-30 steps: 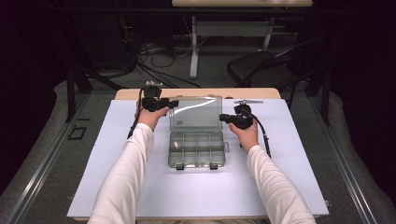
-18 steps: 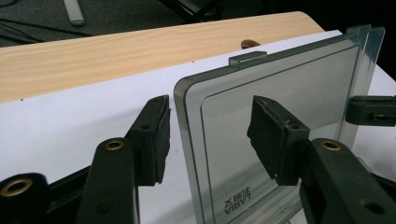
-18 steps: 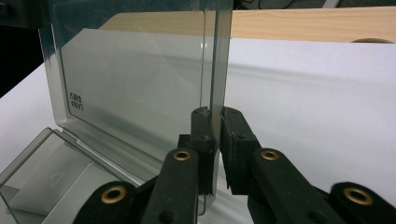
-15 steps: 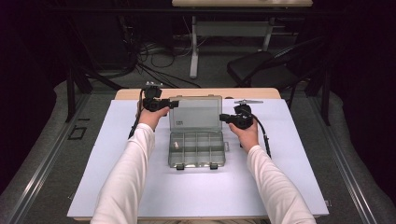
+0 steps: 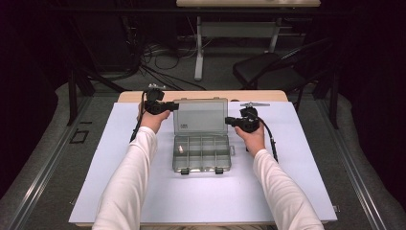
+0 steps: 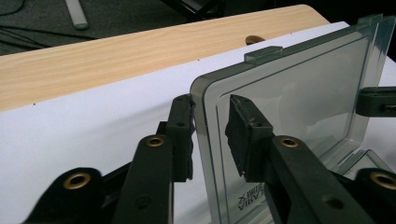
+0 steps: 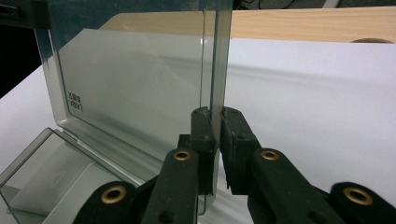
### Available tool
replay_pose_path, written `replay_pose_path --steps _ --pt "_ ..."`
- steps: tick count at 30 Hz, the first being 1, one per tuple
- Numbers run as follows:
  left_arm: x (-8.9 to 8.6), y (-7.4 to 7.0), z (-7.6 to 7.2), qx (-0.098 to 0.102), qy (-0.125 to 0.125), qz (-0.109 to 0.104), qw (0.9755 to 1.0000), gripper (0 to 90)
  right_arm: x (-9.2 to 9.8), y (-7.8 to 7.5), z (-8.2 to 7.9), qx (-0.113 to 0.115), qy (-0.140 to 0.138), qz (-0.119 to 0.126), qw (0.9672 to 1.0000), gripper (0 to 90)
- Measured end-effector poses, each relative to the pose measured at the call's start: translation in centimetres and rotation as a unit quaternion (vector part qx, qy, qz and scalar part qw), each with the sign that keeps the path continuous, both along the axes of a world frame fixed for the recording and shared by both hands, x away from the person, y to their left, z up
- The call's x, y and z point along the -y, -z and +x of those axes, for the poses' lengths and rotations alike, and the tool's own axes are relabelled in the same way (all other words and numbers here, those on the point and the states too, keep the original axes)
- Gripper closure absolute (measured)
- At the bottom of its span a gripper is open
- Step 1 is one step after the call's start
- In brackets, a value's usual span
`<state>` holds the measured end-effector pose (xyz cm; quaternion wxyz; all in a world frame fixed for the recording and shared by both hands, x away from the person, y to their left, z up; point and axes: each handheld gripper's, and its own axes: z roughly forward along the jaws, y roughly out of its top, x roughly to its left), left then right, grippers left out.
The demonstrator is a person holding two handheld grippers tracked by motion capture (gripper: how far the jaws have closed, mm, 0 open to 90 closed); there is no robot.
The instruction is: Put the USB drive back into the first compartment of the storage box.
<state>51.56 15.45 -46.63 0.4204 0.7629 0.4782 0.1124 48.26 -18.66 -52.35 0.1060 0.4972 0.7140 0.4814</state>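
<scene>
A shallow organiser box (image 5: 203,152) of smoky clear plastic sits open in the middle of the white-covered surface (image 5: 119,191), its tray cut into small square cells, with two dark latches on the near edge. One small pale piece (image 5: 180,149) lies in a cell on the tray's left side. The lid (image 5: 200,116), a flat rectangular pane with rounded corners and a raised rim, stands up from the tray's far edge.

The right tongs (image 5: 230,121) are clamped on the lid's right edge; in the right gripper view the ribbed black pads (image 7: 204,140) press the thin glossy rim from both sides. The left tongs (image 5: 173,106) straddle the lid's left edge and have just been closing: one pad lies against the outer rim, while the inner pad (image 6: 243,135) stands just off the pane. Bare pale wood (image 5: 143,96) shows beyond the lid.
</scene>
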Motion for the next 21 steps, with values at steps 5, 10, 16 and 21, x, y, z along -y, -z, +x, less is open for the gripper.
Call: replay_pose_path --steps 5,10,16,21 --pt "-0.4 0.1 0.2 0.000 0.011 -0.009 0.9999 75.7 0.0 0.0 0.0 0.000 0.000 0.000 1.0000 84.1" --pt "-0.9 0.2 0.1 0.003 0.017 -0.012 0.9998 78.2 0.0 0.0 0.0 0.000 0.000 0.001 1.0000 84.1" --pt "-1.1 0.3 0.0 0.005 0.019 -0.025 0.9995 81.7 0.0 0.0 0.0 -0.001 0.000 0.001 1.0000 84.1" --pt "-1.3 0.3 -0.1 0.009 0.027 -0.026 0.9993 81.9 0.0 0.0 0.0 -0.004 0.001 0.003 1.0000 83.1"
